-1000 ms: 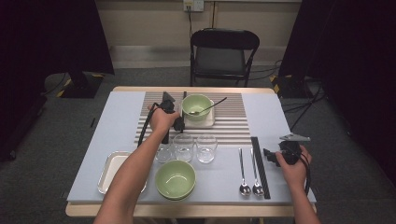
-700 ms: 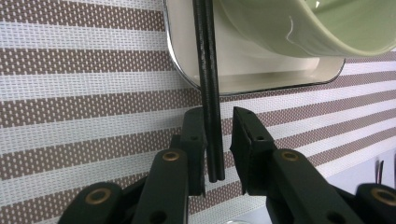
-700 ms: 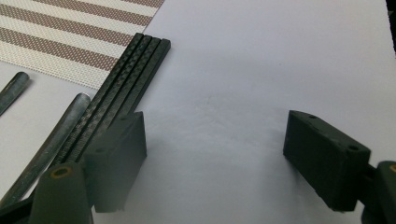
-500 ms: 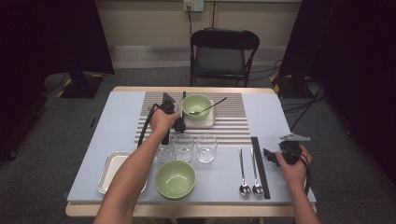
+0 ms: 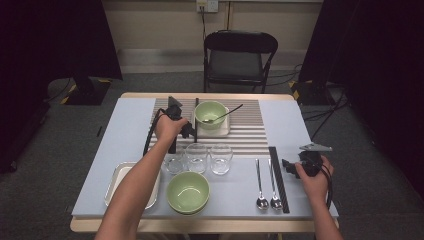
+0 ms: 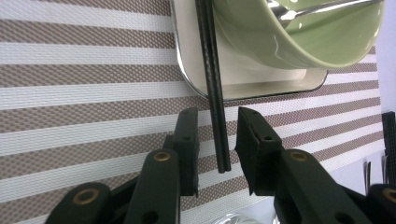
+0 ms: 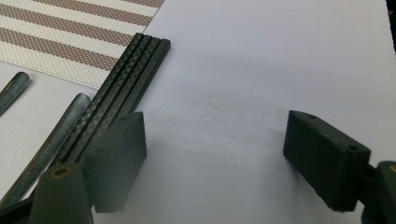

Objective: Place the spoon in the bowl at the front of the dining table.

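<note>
Little has shifted since the earlier frames; both hands sit where they were, but we note the left gripper's (image 6: pixel 214 140) jaws have just been opening, released around the black chopsticks (image 6: pixel 212 88), pads not pressing. Long axis runs up-frame from between the jaws, along the white tray's (image 6: pixel 252 88) left rim. Tray holds the green bowl (image 5: pixel 210 112) with a spoon (image 5: pixel 222 116) inside. Lower centre, a second green bowl (image 5: pixel 188 192). Lower right, right gripper (image 7: pixel 215 154) gapes wide, grasping nothing, beside more black chopsticks (image 7: pixel 126 88).

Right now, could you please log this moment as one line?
left gripper: open, fingers just opening, astride chopsticks | right gripper: open, holding nothing
</note>
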The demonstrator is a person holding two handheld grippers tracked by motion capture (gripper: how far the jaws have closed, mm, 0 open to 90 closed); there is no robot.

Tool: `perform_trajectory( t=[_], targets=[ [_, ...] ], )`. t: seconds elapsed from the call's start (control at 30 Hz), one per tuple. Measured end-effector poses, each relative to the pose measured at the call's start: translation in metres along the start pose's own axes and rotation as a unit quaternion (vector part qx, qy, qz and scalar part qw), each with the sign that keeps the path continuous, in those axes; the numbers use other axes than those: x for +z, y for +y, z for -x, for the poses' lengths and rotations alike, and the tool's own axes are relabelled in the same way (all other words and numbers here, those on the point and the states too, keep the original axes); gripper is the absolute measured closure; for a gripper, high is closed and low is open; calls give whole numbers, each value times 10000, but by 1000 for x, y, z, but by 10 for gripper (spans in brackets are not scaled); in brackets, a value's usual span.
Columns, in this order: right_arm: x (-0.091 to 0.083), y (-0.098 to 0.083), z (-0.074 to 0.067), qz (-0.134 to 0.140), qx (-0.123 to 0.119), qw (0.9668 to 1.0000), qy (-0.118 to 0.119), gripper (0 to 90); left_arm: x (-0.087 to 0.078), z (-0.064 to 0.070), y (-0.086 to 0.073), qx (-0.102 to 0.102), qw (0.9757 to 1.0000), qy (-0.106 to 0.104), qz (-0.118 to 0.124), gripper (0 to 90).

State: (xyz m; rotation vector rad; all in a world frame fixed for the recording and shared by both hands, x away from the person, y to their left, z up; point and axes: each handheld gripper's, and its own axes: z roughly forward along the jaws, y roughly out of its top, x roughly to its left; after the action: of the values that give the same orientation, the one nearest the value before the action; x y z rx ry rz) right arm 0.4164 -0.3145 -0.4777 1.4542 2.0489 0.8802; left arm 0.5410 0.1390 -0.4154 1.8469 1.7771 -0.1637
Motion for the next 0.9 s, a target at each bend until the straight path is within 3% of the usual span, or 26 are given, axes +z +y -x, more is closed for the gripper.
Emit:
perform_trajectory(
  t=[0.57, 0.67, 0.77, 0.9],
  targets=[
    [0, 0, 0, -5, 7, 10000, 5, 202, -39, -17, -7, 211, 9988, -82, 432, 510],
    [0, 0, 0, -1, 4, 10000, 5, 202, -42, -17, -8, 185, 9985, -100, 504, 477],
    [0, 0, 0, 1, -1, 10000, 4, 202, -47, -21, -9, 335, 9980, -48, 525, 428],
    [0, 0, 0, 6, -13, 10000, -7, 203, -51, -23, -11, 351, 9977, -69, 572, 405]
  ],
)
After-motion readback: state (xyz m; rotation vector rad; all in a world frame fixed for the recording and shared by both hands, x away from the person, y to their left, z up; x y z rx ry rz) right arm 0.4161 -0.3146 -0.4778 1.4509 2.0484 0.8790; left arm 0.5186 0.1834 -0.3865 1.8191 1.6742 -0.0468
